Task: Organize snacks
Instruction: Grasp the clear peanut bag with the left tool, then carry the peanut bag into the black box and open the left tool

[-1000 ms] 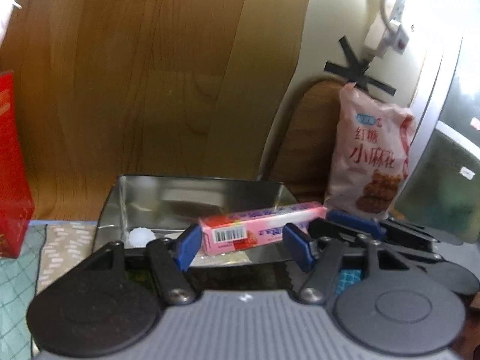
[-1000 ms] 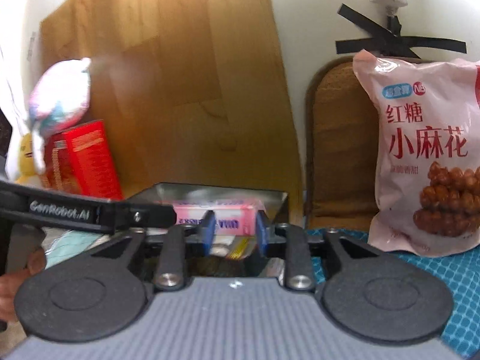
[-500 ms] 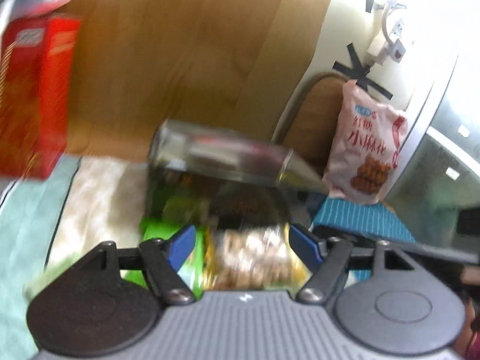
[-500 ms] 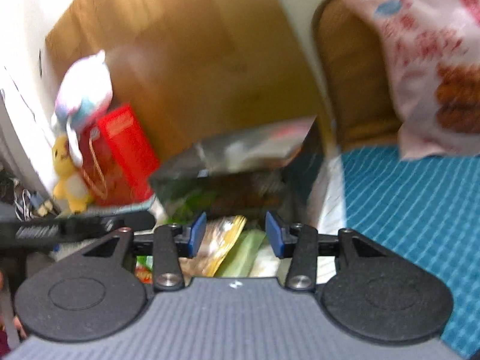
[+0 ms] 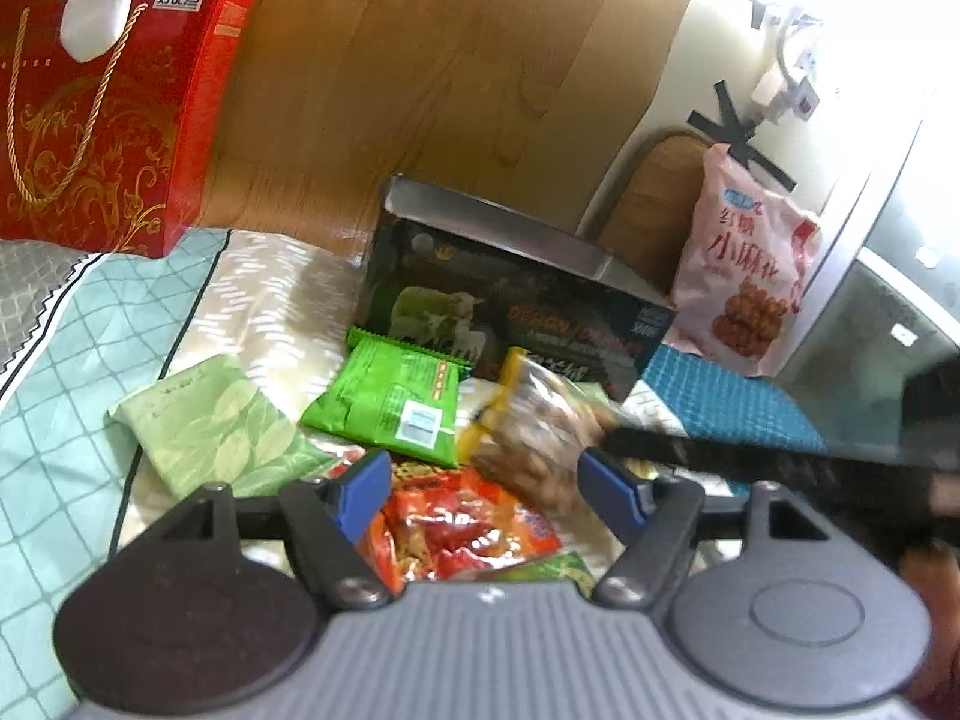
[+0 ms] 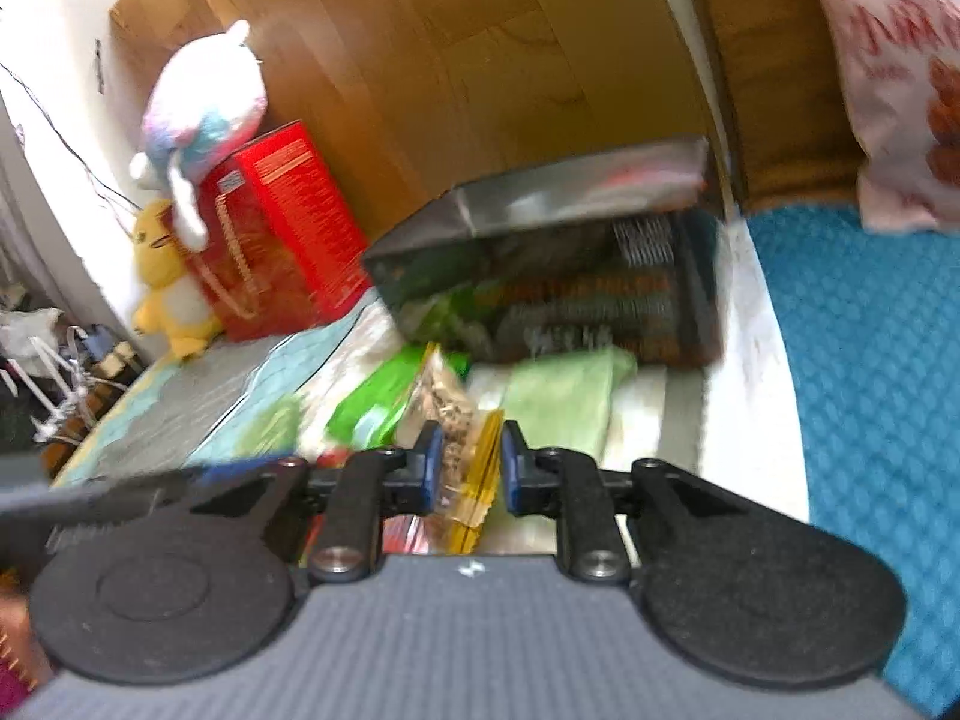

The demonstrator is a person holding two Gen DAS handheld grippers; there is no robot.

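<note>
i read this as early going. my landmark is the dark snack box (image 5: 516, 312), open at the top with its silvery lining showing. through the right wrist view something pink and red sits inside it near the far wall, so i judge at least one item is already stowed (blur keeps me from naming it).

the rest lies loose on the cloth-covered surface in front of the box: a bright green packet (image 5: 390, 402) touching the box's front face, a pale green leaf-print pouch (image 5: 210, 426) further out to the box's left, a red and orange wrapper (image 5: 462, 528) nearest me, and the yellow-edged nut packet (image 6: 462, 450) just in front of the box.

my right gripper (image 6: 465, 474) has its jaws closing with the nut packet between them; the pads look pressed on the packet's folded end, so i call it clamped. my left gripper (image 5: 486, 492) has its jaws apart and empty, over the red wrapper.

a big pink bag (image 5: 744, 276) leans to the right of the box, and a red gift box (image 5: 102, 108) stands well to its left. whether those belong in the sort i cannot tell.

left to do, by my judgement: carry the nut packet into the box, then the remaining three.
</note>
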